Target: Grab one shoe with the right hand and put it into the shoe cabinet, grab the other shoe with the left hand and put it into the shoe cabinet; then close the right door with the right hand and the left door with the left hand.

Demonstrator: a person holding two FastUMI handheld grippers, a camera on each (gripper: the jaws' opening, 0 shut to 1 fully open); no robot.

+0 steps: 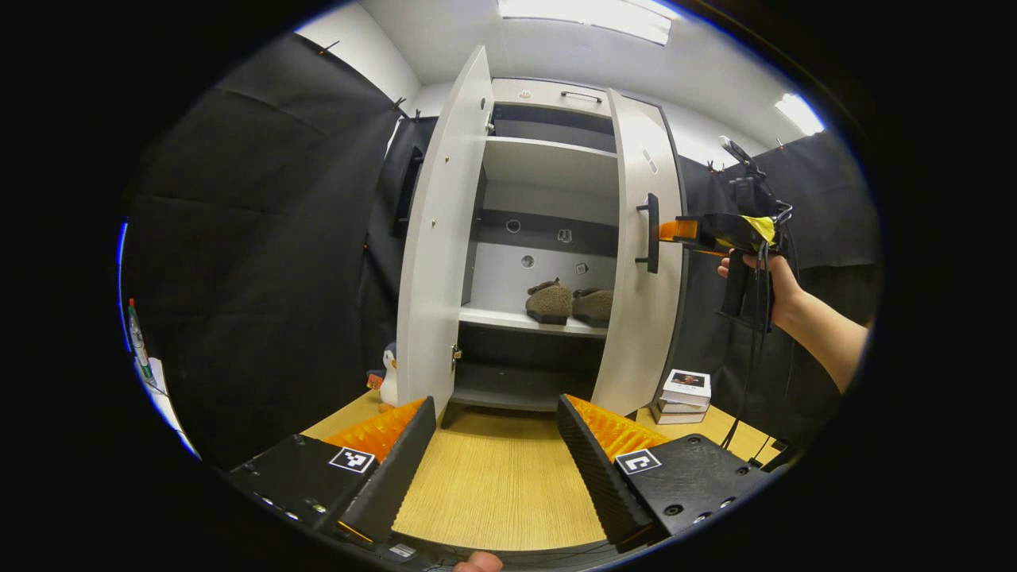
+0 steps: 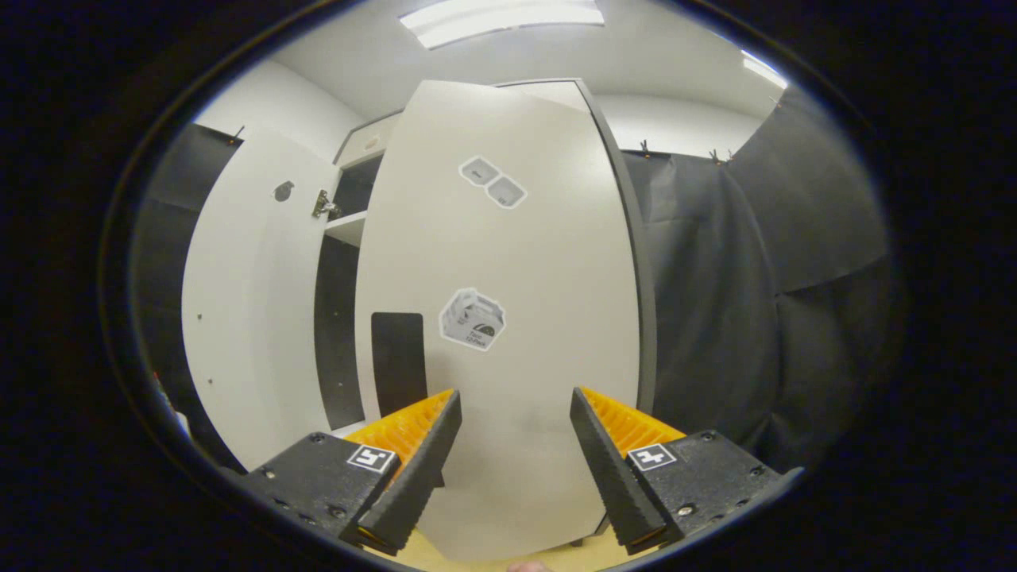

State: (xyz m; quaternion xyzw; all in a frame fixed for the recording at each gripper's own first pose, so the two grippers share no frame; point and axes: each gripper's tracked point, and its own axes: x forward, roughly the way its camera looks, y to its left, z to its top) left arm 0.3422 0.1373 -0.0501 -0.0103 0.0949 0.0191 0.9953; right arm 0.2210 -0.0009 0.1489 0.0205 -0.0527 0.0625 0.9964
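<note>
Small black-and-white penguin plush toy (image 1: 388, 375) beside light wood-grain counter (image 1: 500, 485); stack of flat white boxes (image 1: 683, 396) at far right corner.

No words or numbers can be read. The right door (image 2: 508, 318) carries three stickers (image 2: 472, 319), their print too small to make out. Square coded markers (image 2: 373, 457) sit on the gripper fingers below the door.

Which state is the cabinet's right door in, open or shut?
Open, partly swung in. The right door stands out from the cabinet, both shoes visible past its edge; the right tool is at its handle.
</note>
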